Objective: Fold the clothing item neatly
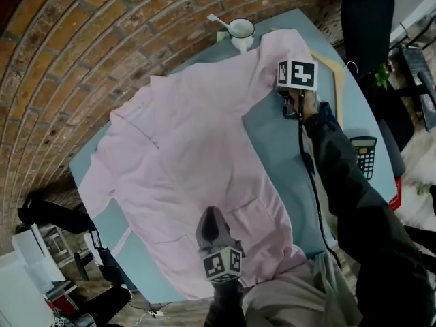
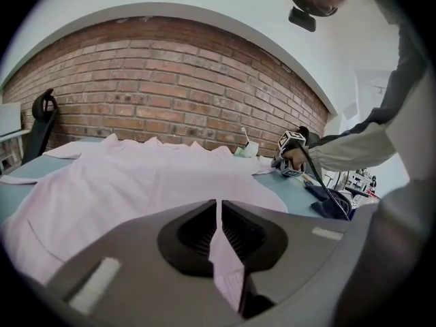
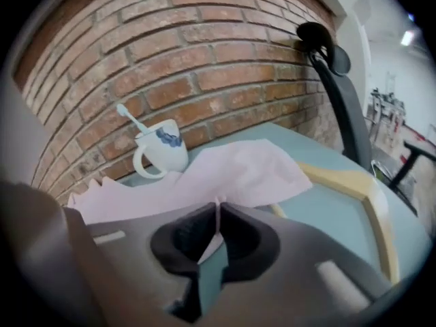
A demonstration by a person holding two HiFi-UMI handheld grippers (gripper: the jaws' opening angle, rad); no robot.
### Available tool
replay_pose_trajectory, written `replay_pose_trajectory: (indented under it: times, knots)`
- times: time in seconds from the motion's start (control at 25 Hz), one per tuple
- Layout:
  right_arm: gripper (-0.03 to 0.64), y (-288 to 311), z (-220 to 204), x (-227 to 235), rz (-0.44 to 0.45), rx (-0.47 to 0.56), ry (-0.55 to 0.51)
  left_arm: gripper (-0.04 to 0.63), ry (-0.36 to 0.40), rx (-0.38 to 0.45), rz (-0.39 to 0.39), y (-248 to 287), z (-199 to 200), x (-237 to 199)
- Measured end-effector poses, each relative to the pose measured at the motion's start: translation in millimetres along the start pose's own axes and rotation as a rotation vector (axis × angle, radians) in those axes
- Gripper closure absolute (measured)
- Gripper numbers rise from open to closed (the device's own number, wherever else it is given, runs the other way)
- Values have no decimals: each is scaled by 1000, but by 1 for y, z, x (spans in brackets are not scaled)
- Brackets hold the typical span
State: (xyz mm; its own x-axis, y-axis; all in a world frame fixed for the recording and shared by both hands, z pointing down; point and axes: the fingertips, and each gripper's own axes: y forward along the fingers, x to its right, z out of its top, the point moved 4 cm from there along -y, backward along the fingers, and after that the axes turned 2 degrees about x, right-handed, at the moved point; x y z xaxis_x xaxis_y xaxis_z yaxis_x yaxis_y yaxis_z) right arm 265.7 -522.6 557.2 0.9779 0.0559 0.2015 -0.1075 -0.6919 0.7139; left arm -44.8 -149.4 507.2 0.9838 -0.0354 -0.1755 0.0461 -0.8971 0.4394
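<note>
across the pale blue surface (image 1: 279,155) a pink shirt (image 1: 184,162) lies spread flat, from the near edge to the far side. the left gripper (image 1: 212,222) has its jaws pinched shut on the shirt's near hem. the right gripper (image 1: 290,102) has its jaws clamped on a fold of the shirt's edge at the far right. beyond, a white mug (image 1: 241,30) holding a spoon (image 1: 216,20) stands by the brick wall (image 1: 82,46). a wooden hanger (image 1: 337,87) and a calculator (image 1: 364,155) lie to the right.

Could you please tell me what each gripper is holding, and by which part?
Both hold the pink shirt: the left gripper pinches its near edge, the right gripper its far right edge.
</note>
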Motion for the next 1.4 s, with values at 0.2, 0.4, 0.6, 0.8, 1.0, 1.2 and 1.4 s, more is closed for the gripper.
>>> replay_pose_trajectory:
  times: [0.2,0.4,0.6,0.8,1.0,1.2,1.4]
  knots:
    - [598,-51,28,-37,117,267,-305,563,-16,19,13,-7,2,-8]
    - [598,-148,26,-151,307,612,-928,563,-44,34,47,-17,0,-20]
    - [598,-227,-56,-281,539,792,-1517,563,-71,64,103,-33,4,-34]
    - [564,-232,-188,-322,600,825,-2197,563,-84,87,139,-53,3,-46]
    - [460,-231,-263,-281,782,657,-2356,563,-98,98,172,-76,-2,-56]
    - [460,-247,-268,-255,878,597,-2073,563,-128,106,199,-95,-14,-72]
    - [521,-295,-254,-256,958,389,-1438,588,-170,160,198,-119,3,-126]
